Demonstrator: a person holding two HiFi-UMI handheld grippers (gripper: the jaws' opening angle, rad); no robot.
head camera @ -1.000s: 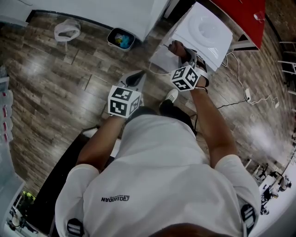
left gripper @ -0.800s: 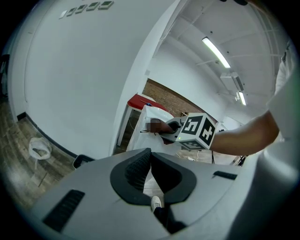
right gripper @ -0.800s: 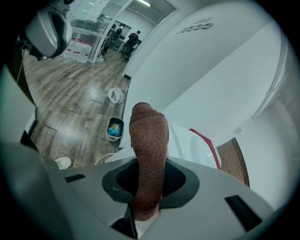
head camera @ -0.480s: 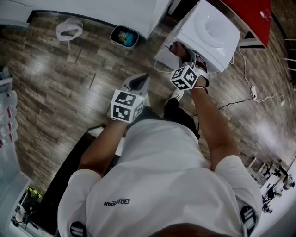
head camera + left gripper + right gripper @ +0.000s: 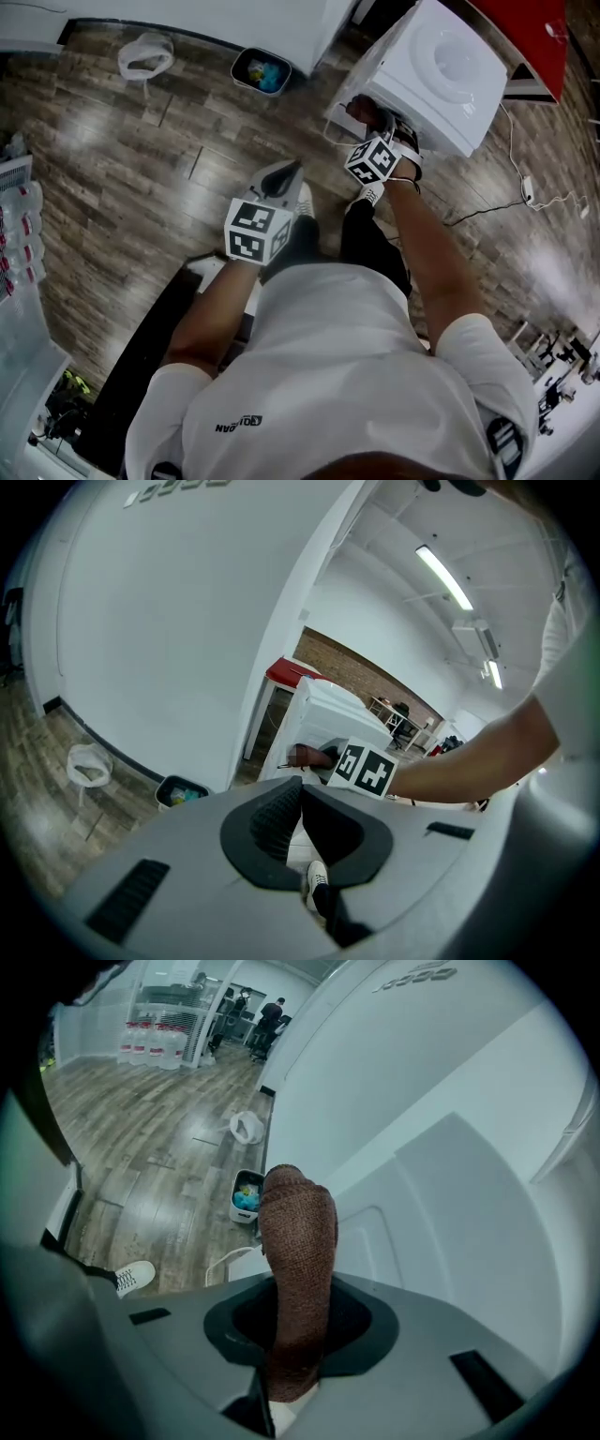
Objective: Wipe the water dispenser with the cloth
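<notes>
Brown knitted cloth (image 5: 298,1232) clamped upright in the jaws of the right gripper (image 5: 298,1326), raised at the front of the white water dispenser (image 5: 450,1213), ready for wiping. Left gripper (image 5: 302,803) low and aside, jaws together on nothing, apparently just out of the way.

The white box-shaped water dispenser (image 5: 441,75) stands ahead to the person's right. The right gripper (image 5: 375,117) has the brown knitted cloth (image 5: 298,1241) at its near side. To the left a small dark waste bin (image 5: 261,70) sits by the wall, and farther left a white plastic bag (image 5: 145,56).
</notes>
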